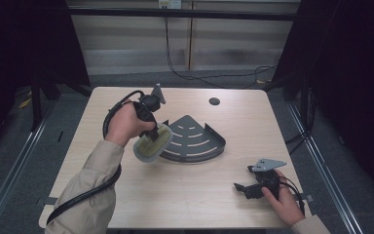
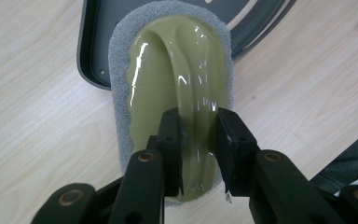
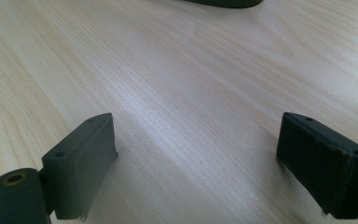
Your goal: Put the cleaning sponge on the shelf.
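Left tongs (image 2: pixel 198 140) are clenched on the raised handle of an olive scrubbing pad (image 2: pixel 177 88), held just above the left corner of a dark fan-shaped tray (image 1: pixel 195 139) lying mid-tabletop (image 1: pixel 175 195). Right tongs (image 3: pixel 196 158) rest released, jaws wide apart, over bare wood at the near right, well apart from the tray.

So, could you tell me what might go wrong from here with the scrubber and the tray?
The left gripper pinches only the slick, glossy ridge of the scrubber, so it could slip or twist under pressure. The corner tray lies loose on the table, while the right gripper rests open and apart from it, so a scrubbing push might slide the tray.
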The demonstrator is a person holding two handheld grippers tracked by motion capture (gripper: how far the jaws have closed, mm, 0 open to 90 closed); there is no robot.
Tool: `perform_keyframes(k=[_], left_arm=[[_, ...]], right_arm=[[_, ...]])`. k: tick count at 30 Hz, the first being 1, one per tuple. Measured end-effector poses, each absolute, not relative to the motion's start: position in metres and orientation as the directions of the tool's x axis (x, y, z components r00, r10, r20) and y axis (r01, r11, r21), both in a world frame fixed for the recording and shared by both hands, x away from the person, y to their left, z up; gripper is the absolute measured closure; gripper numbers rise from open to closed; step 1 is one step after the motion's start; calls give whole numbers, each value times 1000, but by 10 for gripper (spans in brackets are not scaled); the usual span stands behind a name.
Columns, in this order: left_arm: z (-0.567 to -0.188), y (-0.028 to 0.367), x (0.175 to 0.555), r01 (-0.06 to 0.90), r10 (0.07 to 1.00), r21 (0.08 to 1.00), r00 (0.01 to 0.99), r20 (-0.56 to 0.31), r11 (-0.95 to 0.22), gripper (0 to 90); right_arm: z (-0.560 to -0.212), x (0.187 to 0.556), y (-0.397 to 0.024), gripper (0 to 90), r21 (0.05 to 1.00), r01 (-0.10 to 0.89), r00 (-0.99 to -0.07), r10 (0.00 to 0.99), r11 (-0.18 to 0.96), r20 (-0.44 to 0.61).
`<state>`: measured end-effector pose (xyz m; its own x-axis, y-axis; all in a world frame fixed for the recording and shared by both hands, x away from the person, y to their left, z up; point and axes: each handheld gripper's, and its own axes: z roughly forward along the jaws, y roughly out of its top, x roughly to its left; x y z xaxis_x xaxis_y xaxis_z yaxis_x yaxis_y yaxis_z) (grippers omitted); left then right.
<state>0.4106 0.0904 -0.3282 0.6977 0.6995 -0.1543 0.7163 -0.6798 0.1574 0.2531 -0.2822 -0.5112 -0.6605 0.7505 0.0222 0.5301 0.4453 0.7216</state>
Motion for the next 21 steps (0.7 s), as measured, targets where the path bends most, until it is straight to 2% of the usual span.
perform_keyframes(k=[21], left_arm=[[-334, 80, 439, 709, 697, 151, 705, -130, -689, 723]], right_arm=[[-511, 253, -282, 111, 722, 530, -661, 750, 446, 22]])
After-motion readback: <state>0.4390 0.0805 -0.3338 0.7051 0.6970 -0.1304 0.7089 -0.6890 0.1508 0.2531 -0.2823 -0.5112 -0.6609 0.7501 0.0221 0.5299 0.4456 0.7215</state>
